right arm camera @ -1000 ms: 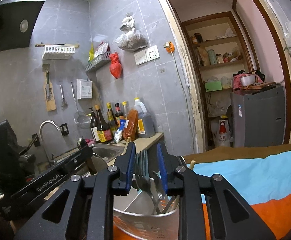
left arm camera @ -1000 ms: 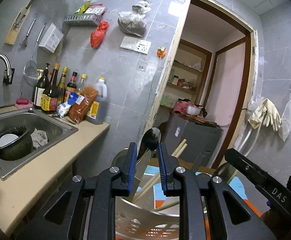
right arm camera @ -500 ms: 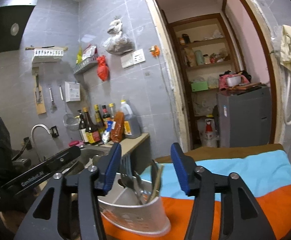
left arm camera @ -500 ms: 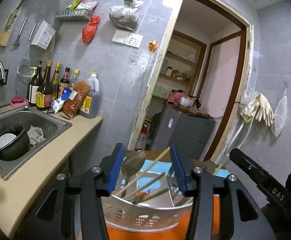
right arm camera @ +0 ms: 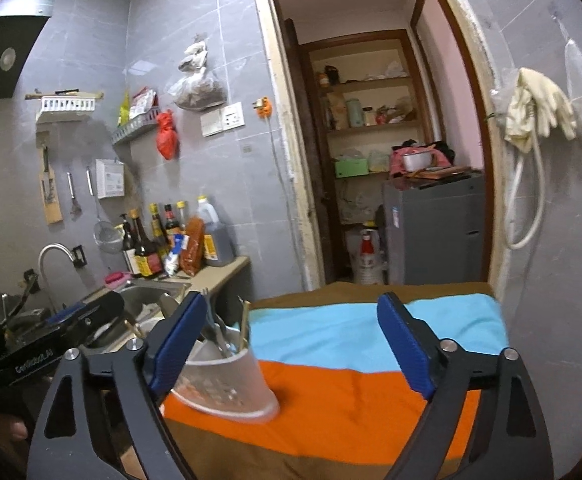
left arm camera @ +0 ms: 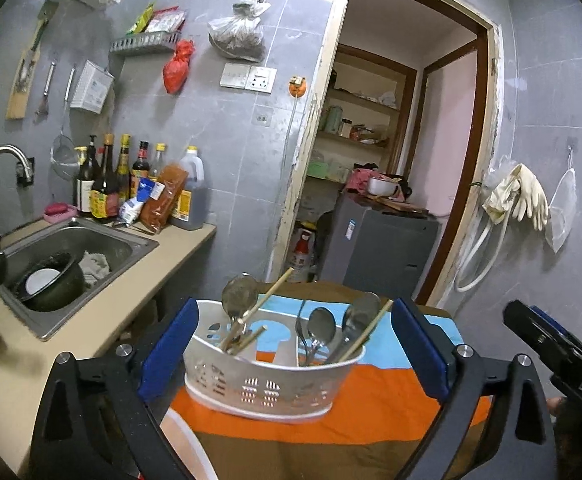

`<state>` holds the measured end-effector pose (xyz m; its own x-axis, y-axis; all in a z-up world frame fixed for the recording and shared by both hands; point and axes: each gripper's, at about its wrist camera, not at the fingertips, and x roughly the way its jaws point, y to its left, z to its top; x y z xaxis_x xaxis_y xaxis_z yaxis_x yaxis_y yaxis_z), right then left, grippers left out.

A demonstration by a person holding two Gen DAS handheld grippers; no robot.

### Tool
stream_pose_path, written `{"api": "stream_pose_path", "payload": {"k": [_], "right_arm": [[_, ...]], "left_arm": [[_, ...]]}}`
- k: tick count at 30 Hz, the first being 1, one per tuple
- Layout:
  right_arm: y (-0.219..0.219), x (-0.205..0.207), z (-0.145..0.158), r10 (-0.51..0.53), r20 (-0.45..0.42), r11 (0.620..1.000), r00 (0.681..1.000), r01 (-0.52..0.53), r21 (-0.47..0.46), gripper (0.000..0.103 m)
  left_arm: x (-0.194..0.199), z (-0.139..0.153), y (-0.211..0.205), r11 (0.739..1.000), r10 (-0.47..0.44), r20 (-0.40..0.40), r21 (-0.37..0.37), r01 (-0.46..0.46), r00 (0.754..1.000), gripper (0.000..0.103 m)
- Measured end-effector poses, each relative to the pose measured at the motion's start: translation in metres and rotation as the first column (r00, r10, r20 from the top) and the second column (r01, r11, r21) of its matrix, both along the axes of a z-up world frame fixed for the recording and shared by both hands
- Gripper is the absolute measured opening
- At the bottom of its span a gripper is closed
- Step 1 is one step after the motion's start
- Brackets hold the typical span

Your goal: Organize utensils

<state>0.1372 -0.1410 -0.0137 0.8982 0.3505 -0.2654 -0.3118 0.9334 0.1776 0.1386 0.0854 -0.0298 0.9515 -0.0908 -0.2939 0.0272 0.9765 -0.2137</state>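
The white utensil basket [left arm camera: 269, 376] stands near the striped cloth's [right arm camera: 367, 396] left edge; cloth right lies bare. Left gripper [left arm camera: 291, 344] and right gripper [right arm camera: 289, 344] have just been opening, jaws wide, holding nothing. The left gripper's body reads "GenRobot.AI".

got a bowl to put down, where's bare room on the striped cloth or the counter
Free: the striped cloth right of the white utensil caddy; the counter strip between sink and cloth. Crowded: the counter's back corner, packed with sauce bottles; the sink holds a pot.
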Motion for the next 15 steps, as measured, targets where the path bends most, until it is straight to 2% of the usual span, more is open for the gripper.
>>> {"api": "stream_pose_path", "payload": {"k": [2,4,15], "right_arm": [[-0.007,-0.009,0.003,-0.011,-0.003,1.000,1.000,0.011,-0.006,0.100],[-0.015,-0.023,0.006,-0.023,0.003,1.000,1.000,0.023,-0.011,0.103],[-0.052,-0.098,0.018,-0.059,-0.004,0.997,0.998,0.059,-0.048,0.103]], "left_arm": [[-0.010,0.001,-0.005,1.000,0.013,0.008,-0.001,-0.013,1.000,0.094],[-0.021,0.002,-0.011,1.000,0.028,0.009,0.012,-0.028,1.000,0.095],[-0.093,0.014,-0.043,0.992,0.066,0.018,0.103,-0.068,0.998,0.095]]}}
